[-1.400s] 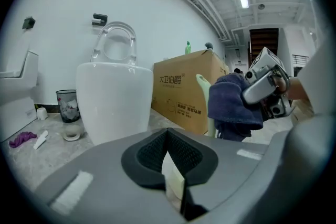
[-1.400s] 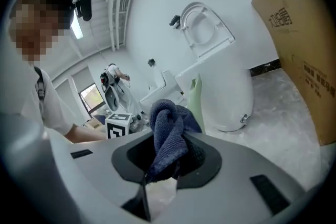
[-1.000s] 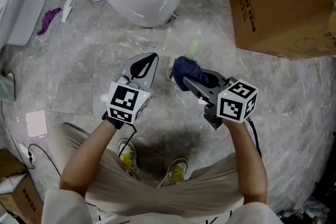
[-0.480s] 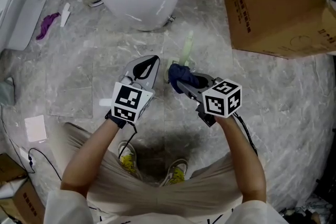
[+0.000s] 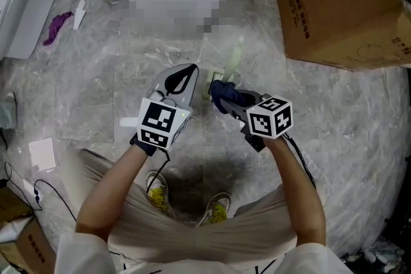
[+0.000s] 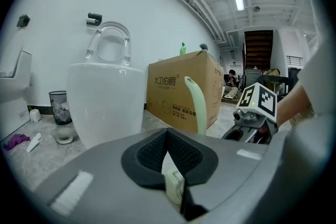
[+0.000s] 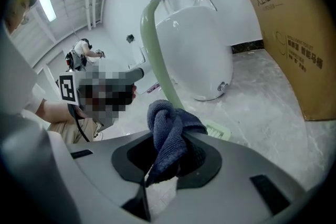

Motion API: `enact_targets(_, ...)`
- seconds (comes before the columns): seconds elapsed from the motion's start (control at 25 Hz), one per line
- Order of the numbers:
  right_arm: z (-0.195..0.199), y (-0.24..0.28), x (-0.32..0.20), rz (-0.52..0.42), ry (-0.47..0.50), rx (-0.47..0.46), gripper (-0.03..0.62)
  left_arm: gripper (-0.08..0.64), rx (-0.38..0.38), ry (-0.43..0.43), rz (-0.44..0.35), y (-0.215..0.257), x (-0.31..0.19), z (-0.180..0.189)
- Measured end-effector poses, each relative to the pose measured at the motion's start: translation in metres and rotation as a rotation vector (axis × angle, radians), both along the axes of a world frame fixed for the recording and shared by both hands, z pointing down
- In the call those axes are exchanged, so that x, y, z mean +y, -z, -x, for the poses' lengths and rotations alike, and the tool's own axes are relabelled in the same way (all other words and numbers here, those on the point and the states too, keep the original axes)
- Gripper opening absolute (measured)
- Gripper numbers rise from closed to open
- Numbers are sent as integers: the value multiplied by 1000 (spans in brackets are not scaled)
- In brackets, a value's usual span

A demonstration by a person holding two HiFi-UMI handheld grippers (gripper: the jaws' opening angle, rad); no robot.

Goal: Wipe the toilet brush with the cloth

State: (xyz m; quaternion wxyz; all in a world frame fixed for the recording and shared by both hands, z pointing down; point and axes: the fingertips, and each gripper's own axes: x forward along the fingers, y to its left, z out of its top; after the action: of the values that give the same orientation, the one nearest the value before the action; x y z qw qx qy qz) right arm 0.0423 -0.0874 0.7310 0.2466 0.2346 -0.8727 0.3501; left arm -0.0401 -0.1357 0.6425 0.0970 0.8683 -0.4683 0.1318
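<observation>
The toilet brush has a pale green handle (image 5: 236,58) that rises tilted between my two grippers; the same handle (image 6: 198,107) stands just past the left jaws. Its flat green head (image 7: 219,131) lies low on the floor side. My left gripper (image 5: 186,74) is shut, with a pale piece of the brush (image 6: 173,186) pinched in its jaws. My right gripper (image 5: 232,102) is shut on a dark blue cloth (image 5: 225,90). The bunched cloth (image 7: 168,134) sits right against the lower handle (image 7: 157,60).
A white toilet (image 6: 105,97) stands straight ahead on the marble floor, and a big cardboard box (image 5: 347,3) fills the right side. A purple scrap (image 5: 58,25) and white panels (image 5: 26,3) lie at the left. My shoes (image 5: 218,205) are below the grippers.
My right gripper with the cloth has drawn in a little to the left, closer to the brush handle and the left gripper. The left gripper has hardly moved.
</observation>
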Motion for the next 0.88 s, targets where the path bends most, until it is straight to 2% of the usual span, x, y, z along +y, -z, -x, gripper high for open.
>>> enact_targets(0.56,-1,-35,-2,52,2,64,98,2,18,26,-2,7,2,11)
enact_targets(0.88,-7,-55,-2,92,-23,86,98,2,36,18,-21,18,3,5)
